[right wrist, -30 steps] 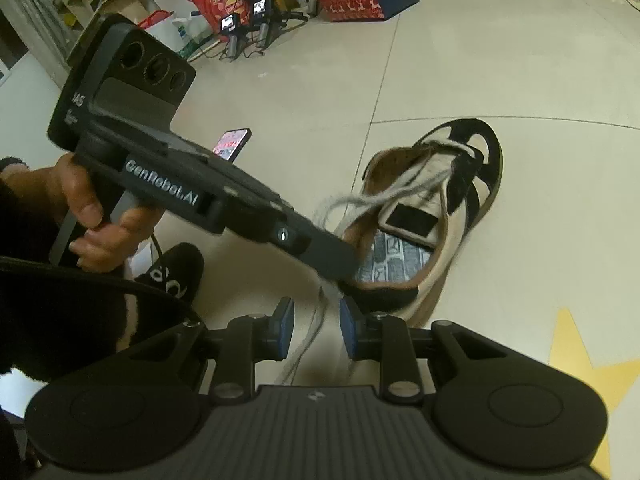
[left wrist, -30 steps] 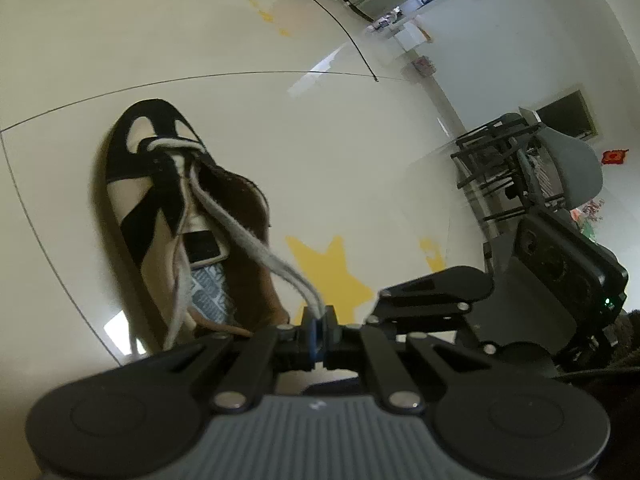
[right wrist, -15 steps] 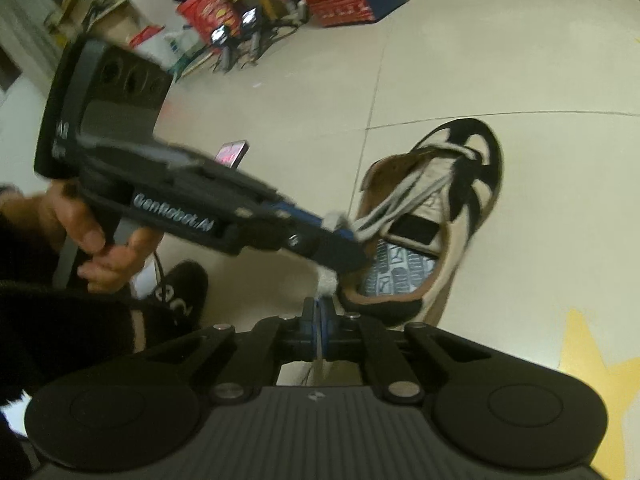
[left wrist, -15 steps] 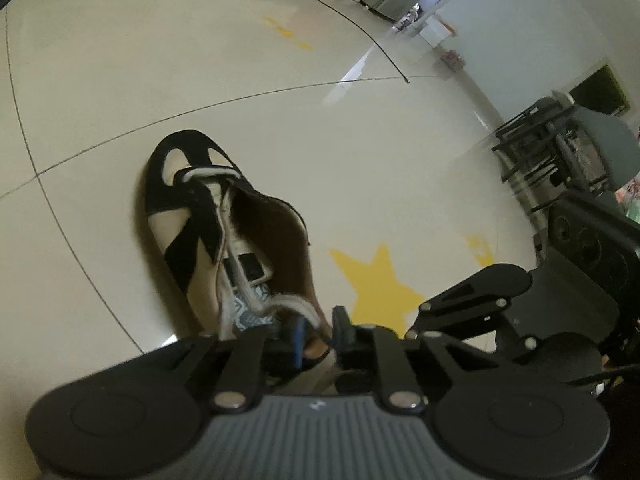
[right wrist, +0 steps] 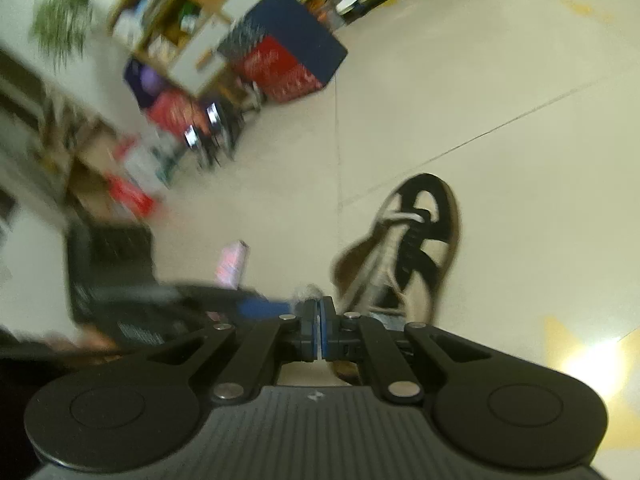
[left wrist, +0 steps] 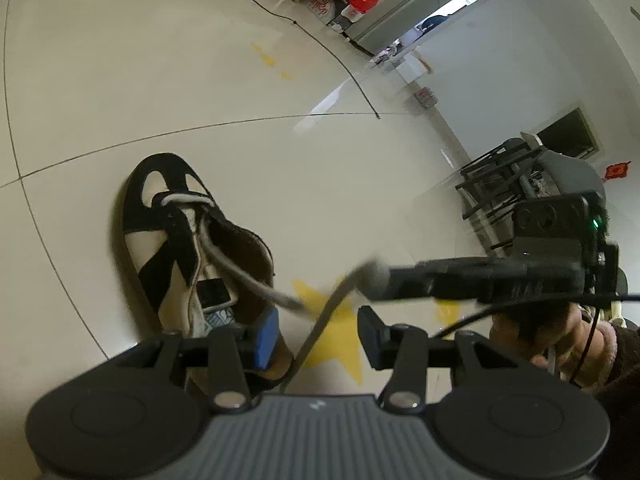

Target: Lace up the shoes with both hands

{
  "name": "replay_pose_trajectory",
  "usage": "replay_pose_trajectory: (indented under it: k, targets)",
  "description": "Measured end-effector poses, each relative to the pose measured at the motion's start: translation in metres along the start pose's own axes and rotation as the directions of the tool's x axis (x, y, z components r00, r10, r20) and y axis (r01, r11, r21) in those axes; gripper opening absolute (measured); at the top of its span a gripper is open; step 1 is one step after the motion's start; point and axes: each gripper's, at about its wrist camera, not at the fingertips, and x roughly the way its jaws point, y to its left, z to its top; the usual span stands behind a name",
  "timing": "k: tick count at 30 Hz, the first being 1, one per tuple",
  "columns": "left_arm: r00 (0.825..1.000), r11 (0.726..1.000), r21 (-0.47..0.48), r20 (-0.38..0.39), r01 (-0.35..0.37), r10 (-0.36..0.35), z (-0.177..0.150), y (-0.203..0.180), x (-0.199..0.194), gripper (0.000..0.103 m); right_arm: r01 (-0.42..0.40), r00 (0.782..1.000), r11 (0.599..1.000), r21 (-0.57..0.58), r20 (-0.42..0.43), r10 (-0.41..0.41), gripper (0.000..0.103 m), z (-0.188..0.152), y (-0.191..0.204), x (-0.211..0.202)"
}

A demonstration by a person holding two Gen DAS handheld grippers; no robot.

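The shoe [left wrist: 188, 264] lies on the floor [left wrist: 280, 92], light enough to shift if tugged. Its lace [left wrist: 244, 276] is soft and limp, best pinched near the free end. It is clamped in the closed right gripper [right wrist: 319, 322]. The left gripper [left wrist: 318, 330] is held wide open around a slack strand, low behind the heel.

Floor [left wrist: 360, 184]: pale glossy tiles, yellow star marking [left wrist: 340, 328]. Lying on it: black-and-cream shoe [left wrist: 180, 248], black cable [left wrist: 320, 40], phone [right wrist: 232, 262].

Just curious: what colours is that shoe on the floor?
The shoe is cream with black panels, clearest in the left wrist view.
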Motion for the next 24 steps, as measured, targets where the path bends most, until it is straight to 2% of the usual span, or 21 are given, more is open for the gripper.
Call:
replay_pose_trajectory:
  k: [4, 11, 17, 21, 24]
  targets:
    - [0.999, 1.000, -0.015, 0.029, 0.023, -0.022, 0.002, 0.003, -0.007, 0.046, -0.141, 0.989, 0.976, 0.166, 0.061, 0.132, 0.002, 0.009, -0.008, 0.001]
    - [0.994, 0.995, -0.079, 0.097, 0.055, -0.047, 0.006, 0.014, -0.024, 0.046, -0.226, 0.972, 0.957, 0.180, 0.111, 0.209, 0.002, 0.037, 0.016, 0.012]
    - [0.979, 0.969, -0.219, 0.190, 0.116, -0.074, 0.012, 0.036, -0.046, 0.046, -0.262, 0.959, 0.955, 0.142, 0.147, 0.241, 0.002, 0.071, 0.042, 0.018]
    - [0.972, 0.970, -0.220, 0.231, 0.099, -0.046, 0.017, 0.036, -0.057, 0.048, -0.283, 0.950, 0.952, 0.114, 0.170, 0.262, 0.002, 0.094, 0.060, 0.022]
    - [0.971, 0.972, -0.226, 0.239, 0.064, -0.008, 0.017, 0.039, -0.059, 0.052, -0.205, 0.969, 0.978, 0.042, 0.149, 0.197, 0.005, 0.098, 0.072, 0.027]
